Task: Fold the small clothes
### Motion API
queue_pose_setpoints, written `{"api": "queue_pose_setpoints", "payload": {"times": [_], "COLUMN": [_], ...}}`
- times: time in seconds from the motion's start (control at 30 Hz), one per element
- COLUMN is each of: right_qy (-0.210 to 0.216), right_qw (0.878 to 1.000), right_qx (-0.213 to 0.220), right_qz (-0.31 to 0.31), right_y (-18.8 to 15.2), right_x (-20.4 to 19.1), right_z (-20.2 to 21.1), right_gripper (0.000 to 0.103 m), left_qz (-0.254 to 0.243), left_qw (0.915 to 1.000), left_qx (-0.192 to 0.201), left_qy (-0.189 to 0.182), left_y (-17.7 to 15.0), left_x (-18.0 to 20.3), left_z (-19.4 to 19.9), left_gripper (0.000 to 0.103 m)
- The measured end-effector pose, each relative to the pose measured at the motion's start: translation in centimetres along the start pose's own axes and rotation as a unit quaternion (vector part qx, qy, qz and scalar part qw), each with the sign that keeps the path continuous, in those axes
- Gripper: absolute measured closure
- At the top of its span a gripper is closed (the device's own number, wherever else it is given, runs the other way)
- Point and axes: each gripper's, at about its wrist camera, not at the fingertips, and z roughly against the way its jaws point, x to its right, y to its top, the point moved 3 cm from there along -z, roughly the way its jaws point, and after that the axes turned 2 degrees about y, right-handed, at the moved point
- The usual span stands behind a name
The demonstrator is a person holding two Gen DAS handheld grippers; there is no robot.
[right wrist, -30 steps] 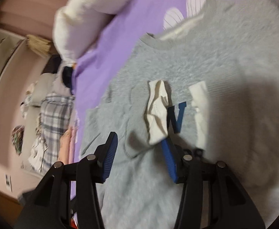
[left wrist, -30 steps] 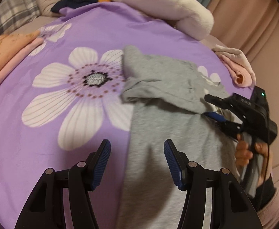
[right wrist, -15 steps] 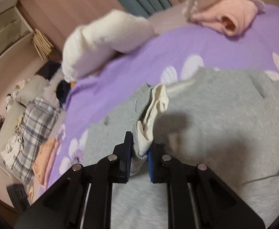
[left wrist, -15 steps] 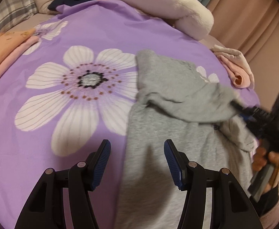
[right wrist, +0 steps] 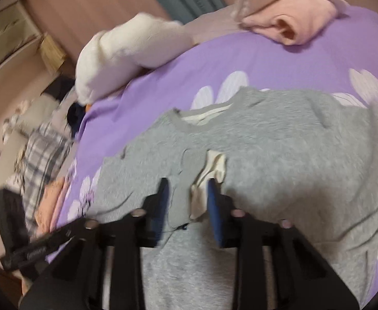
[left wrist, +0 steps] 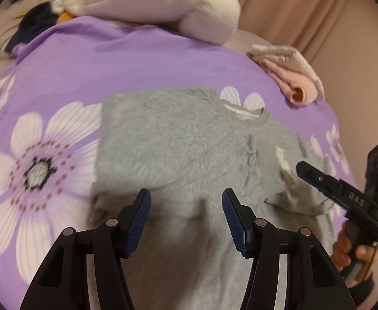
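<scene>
A small grey sweatshirt lies on a purple flowered bedsheet, neck toward the far side. Its left sleeve is folded across the body, and the cuff shows a cream lining. My left gripper is open and empty, hovering over the shirt's lower body. My right gripper is open, with the sleeve cuff lying loose between its fingers; it also shows in the left wrist view at the shirt's right edge. The shirt also shows in the right wrist view.
A folded pink garment lies at the far right of the bed. A white plush toy lies along the far edge, with a dark garment beside it. Plaid cloth and an orange garment lie at the left.
My right gripper carried the sleeve across the shirt body to the right, then opened and let the cuff go. My left gripper moved forward over the shirt.
</scene>
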Motion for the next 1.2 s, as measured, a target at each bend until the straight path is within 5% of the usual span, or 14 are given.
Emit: {"api": "queue_pose_setpoints", "payload": {"times": [0.17, 0.4, 0.57, 0.63, 0.87, 1.2], "right_qy": [-0.024, -0.012, 0.005, 0.008, -0.014, -0.014], "right_qw": [0.998, 0.998, 0.999, 0.999, 0.999, 0.996], "right_qx": [-0.041, -0.067, -0.047, -0.031, 0.017, -0.022], "right_qz": [0.045, 0.007, 0.011, 0.015, -0.033, -0.085], "right_y": [-1.7, -1.9, -3.1, -4.1, -9.2, -16.4], "right_x": [-0.1, 2.0, 1.3, 1.5, 7.0, 9.0], "right_z": [-2.5, -2.8, 2.3, 5.2, 15.5, 18.6], "right_gripper": [0.086, 0.085, 0.054, 0.054, 0.047, 0.047], "left_qz": [0.014, 0.034, 0.048, 0.054, 0.092, 0.14], "left_qw": [0.9986, 0.9985, 0.998, 0.9979, 0.9943, 0.9824], "left_qx": [-0.041, -0.043, -0.03, -0.018, -0.03, -0.058], "left_qy": [0.032, 0.003, -0.028, -0.029, -0.045, -0.109], "left_y": [-0.7, -0.7, -2.7, -4.3, -9.7, -16.3], "left_x": [-1.5, -2.3, -3.2, -4.1, -7.4, -7.1], "left_z": [-3.5, -2.3, 1.9, 4.2, 8.3, 10.0], "left_gripper": [0.049, 0.049, 0.042, 0.033, 0.032, 0.032]}}
